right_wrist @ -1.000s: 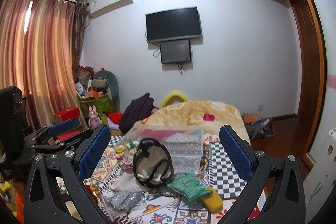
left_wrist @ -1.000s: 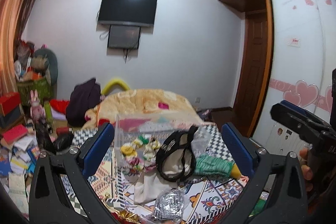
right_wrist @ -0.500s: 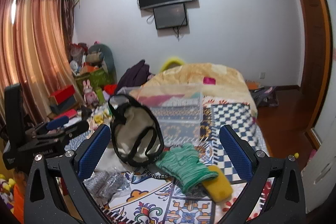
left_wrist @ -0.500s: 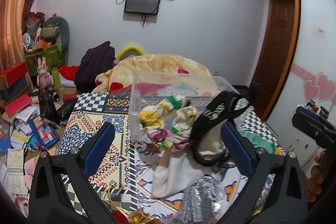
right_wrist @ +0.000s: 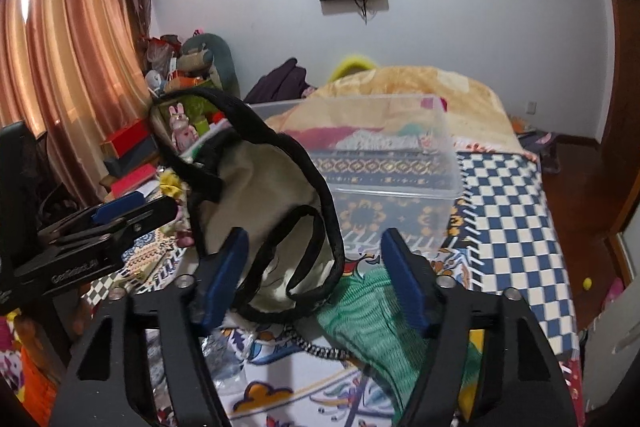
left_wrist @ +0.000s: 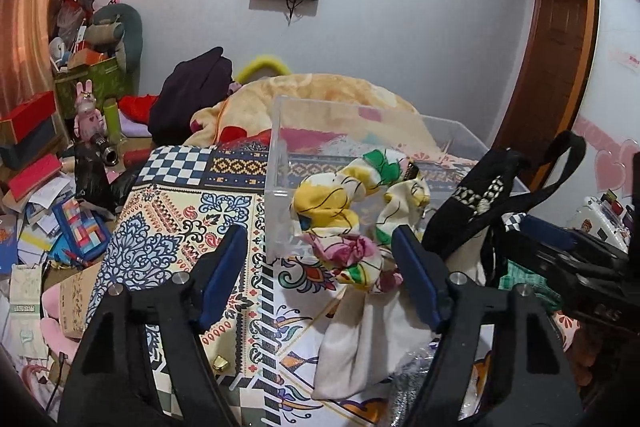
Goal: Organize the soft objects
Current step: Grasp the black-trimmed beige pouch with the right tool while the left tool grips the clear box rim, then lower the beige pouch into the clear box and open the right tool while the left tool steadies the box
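Left gripper [left_wrist: 318, 277] spread, empty; floral cloth [left_wrist: 352, 227] centre-right of frame, nearer its right finger, against clear box [left_wrist: 280, 155]. Right gripper [right_wrist: 314, 277] spread around black-trimmed bag [right_wrist: 264, 195], left of centre.

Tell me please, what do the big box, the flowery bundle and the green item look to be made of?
Clear box: likely hard plastic, glossy; the bedspread pattern shows through its walls.
Floral bundle: seemingly a thin woven cloth, perhaps satin-like; it bunches into soft twisted folds with a faint sheen.
Green item: apparently knitted yarn, matte; fine ribbed lines run along it.
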`<state>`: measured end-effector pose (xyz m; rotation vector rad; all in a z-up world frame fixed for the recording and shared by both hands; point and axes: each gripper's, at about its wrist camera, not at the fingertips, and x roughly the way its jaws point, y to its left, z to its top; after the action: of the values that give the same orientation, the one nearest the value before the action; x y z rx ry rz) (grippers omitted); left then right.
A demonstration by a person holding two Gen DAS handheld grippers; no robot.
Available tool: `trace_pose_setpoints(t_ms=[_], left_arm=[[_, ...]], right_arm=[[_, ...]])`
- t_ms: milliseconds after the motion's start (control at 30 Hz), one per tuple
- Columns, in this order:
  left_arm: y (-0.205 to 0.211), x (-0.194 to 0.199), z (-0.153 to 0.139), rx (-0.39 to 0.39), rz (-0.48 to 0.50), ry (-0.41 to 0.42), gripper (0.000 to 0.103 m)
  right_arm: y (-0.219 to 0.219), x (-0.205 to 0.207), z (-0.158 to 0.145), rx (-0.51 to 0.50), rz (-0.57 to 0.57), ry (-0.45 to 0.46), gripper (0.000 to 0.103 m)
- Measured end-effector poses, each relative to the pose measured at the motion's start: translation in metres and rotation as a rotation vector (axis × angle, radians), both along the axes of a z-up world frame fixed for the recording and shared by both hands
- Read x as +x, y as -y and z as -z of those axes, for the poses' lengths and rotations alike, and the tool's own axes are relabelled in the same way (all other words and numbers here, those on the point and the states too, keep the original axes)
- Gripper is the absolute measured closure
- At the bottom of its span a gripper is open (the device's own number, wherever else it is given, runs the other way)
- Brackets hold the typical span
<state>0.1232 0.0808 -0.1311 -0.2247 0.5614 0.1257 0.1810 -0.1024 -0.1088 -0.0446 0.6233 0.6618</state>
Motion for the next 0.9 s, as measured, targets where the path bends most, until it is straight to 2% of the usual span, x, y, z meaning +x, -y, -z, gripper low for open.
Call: trace_pose_setpoints(t_ms=[100, 200, 267, 333, 533, 800, 900], left_arm=[[-0.002, 0.004, 0.007, -0.024, 0.015, -0.015, 0.037], [-0.002, 0.009, 0.011, -0.048, 0.035, -0.032, 0.049], [-0.001, 0.011, 0.014, -0.058, 0.045, -0.032, 0.057], [0.002, 0.013, 0.014, -0.051, 0.051, -0.031, 0.067], [0.009, 0.010, 0.015, -0.025, 0.065, -0.018, 0.090], [0.005, -0.006, 0.002, -0.046, 0.043, 0.030, 0.094], [0.008, -0.011, -0.005, -0.030, 0.043, 0.050, 0.094]], right_arm=[[-0.006, 0.008, 0.007, -0.003, -0.012, -0.039, 0.051], [-0.007, 0.009, 0.013, 0.006, -0.034, -0.068, 0.067], [-0.010, 0.009, 0.015, 0.008, -0.039, -0.075, 0.071], [-0.008, 0.008, 0.016, 0.005, -0.031, -0.069, 0.081], [-0.002, 0.003, 0.011, 0.015, -0.032, -0.052, 0.090], [0.012, -0.019, -0.007, 0.069, -0.039, -0.002, 0.092], [0.012, -0.023, -0.016, 0.067, -0.033, 0.031, 0.092]])
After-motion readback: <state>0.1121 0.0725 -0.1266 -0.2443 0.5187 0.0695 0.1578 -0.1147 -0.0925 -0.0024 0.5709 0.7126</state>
